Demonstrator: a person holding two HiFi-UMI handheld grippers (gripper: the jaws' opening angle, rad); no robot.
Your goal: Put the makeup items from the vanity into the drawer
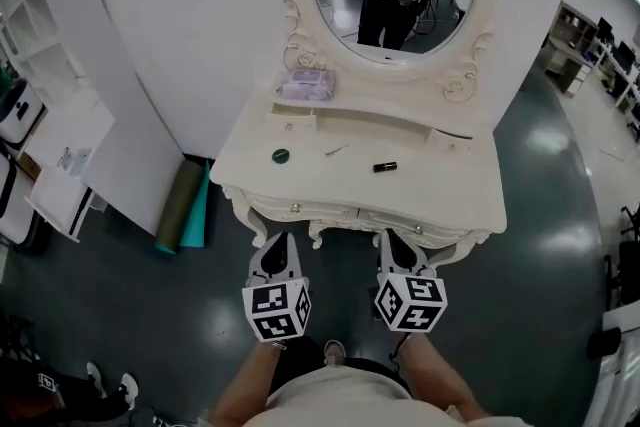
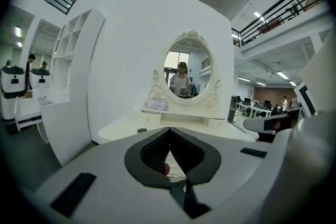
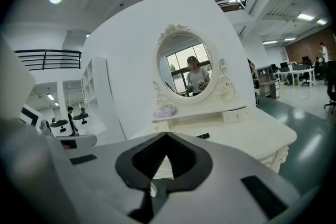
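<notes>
Two grippers are hovering just before the vanity [image 1: 478, 211]: left gripper [image 1: 278, 245] and right gripper [image 1: 397, 243], fingers of each pressing together, holding nothing. A green disc [image 1: 281, 155], a thin stick [image 1: 336, 151] and a black tube [image 1: 385, 167] are lying on its surface [image 1: 440, 177], above the closed drawer [image 1: 300, 208].

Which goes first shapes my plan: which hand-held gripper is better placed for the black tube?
Probably right: the right hand-held gripper lines up with the black tube; the left hand-held gripper sits nearer the green disc. Both are shut.

I count one green disc [image 1: 280, 155], one thin stick [image 1: 335, 151], one black tube [image 1: 385, 167] on the desk [image 1: 440, 190]. One lilac pouch [image 1: 305, 85] too.
</notes>
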